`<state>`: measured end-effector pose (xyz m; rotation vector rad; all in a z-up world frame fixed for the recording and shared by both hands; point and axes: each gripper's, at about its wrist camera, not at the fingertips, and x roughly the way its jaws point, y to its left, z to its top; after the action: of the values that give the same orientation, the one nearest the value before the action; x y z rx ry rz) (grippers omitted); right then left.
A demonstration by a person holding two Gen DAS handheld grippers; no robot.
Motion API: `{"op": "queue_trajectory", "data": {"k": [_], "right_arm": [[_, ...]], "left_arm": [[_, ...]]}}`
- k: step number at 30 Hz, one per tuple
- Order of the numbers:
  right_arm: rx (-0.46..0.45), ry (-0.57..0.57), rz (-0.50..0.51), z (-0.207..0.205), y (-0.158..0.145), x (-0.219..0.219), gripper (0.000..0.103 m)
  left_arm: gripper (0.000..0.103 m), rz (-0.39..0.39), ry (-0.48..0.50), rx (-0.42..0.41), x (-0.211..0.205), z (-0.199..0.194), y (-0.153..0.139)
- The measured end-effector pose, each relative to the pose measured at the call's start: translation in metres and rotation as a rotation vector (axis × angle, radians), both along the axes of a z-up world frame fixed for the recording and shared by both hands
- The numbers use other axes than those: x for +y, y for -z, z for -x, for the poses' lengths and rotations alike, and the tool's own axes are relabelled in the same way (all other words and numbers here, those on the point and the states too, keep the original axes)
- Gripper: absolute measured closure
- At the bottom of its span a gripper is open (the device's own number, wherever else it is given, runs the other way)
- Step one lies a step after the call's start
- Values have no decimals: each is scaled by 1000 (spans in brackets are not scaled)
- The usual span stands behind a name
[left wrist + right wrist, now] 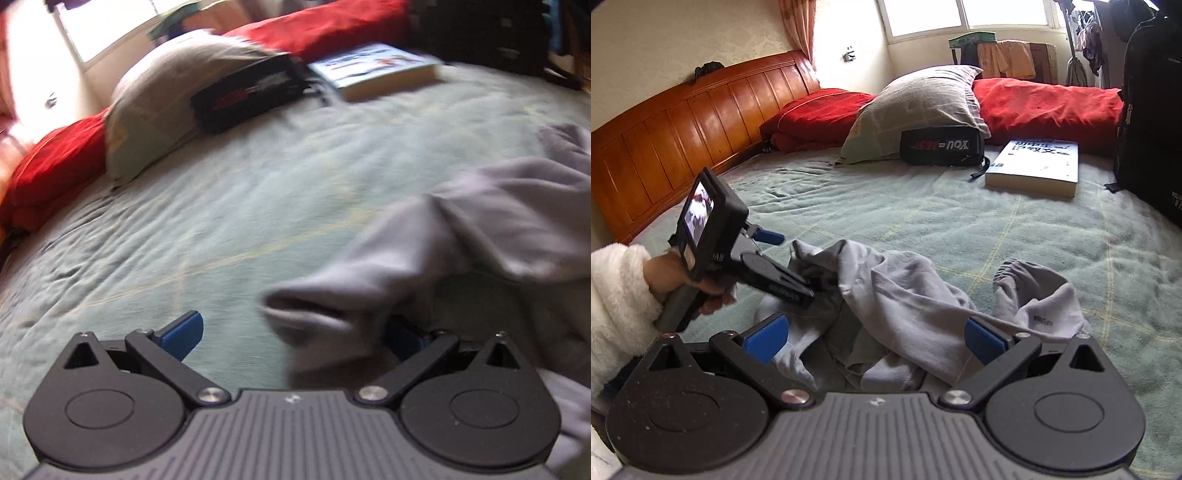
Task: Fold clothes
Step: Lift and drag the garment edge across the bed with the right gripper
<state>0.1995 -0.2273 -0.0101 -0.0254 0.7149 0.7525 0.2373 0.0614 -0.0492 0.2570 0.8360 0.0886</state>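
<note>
Right wrist: right gripper [875, 341] wide open over grey garment [923, 295]; left gripper [291, 332] wide open.

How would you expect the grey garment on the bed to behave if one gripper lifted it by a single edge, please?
The grey garment lies crumpled in soft folds, so it would probably droop limply rather than hold shape. It looks thin, so likely light. Its gathered cuff may trail along the green bedspread.

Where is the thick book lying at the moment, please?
In the right wrist view the book lies flat on the green bedspread, far right, beside the black pouch and before the red blanket.
</note>
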Motion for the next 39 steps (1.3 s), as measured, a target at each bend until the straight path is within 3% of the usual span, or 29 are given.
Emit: {"op": "queue_trajectory", "data": {"k": [6,12,19,29,36,39], "right_arm": [[2,38,-8,-7,1,-5,0],[6,65,2,-12,3,-5,0],[6,117,9,-17,1,-10,0],[17,192,25,-20,5,-21,0],[39,225,24,-29,15,-28,0],[47,223,23,-33,20,-26,0]], "left_arm": [[1,-43,-136,-16,41,-28,-8],[0,-146,-186,-17,68,-58,-10],[0,-188,-259,-13,109,-84,-12],[0,-294,-393,-114,154,-114,-45],[1,-247,-415,-47,176,-106,-41],[1,-216,-376,-27,172,-92,-35]]}}
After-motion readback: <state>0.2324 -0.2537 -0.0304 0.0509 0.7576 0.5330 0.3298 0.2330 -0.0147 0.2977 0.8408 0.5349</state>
